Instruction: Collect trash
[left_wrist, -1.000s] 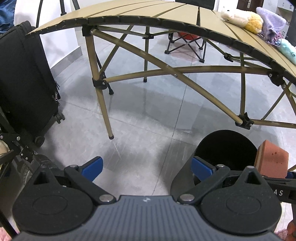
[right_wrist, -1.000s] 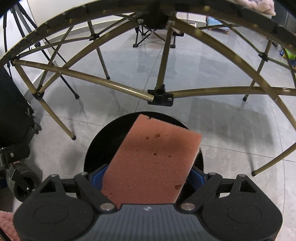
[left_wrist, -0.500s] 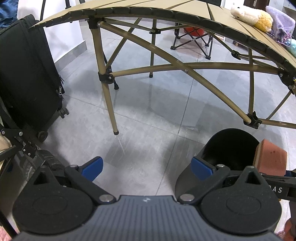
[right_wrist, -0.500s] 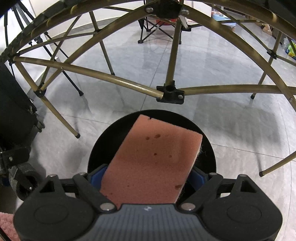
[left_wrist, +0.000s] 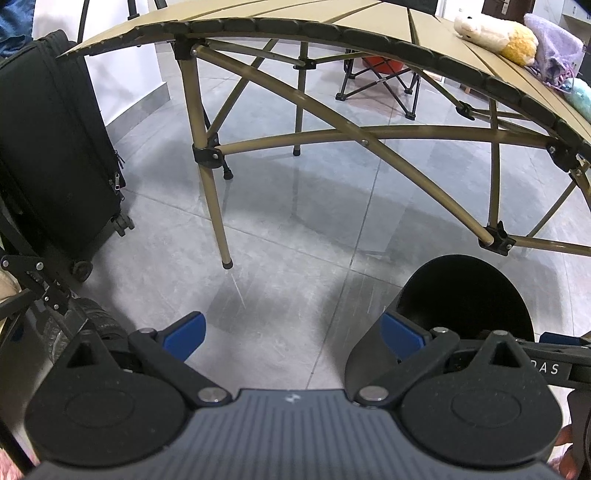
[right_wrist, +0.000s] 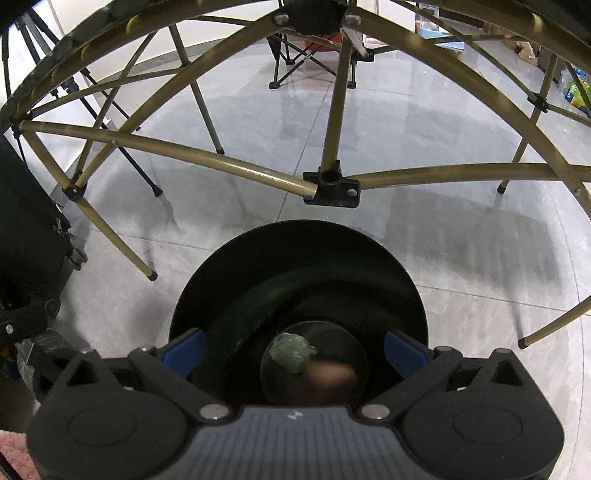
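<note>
The right gripper (right_wrist: 293, 349) hangs spread and empty over the black trash bin (right_wrist: 295, 258) — a pinkish sponge (right_wrist: 330, 373) and crumpled greenish scrap (right_wrist: 291, 350) lie inside. The left gripper (left_wrist: 291, 332), beside the bin, is spread, empty — further trash is not visible.

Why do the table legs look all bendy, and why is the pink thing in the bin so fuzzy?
In both wrist views the fisheye lens bows the straight table legs into curves. In the right wrist view the pinkish lump deep in the dark bin looks smeared, while the crumpled greenish scrap is sharper. In the left wrist view the glossy floor shows soft shadows and pale glare.
</note>
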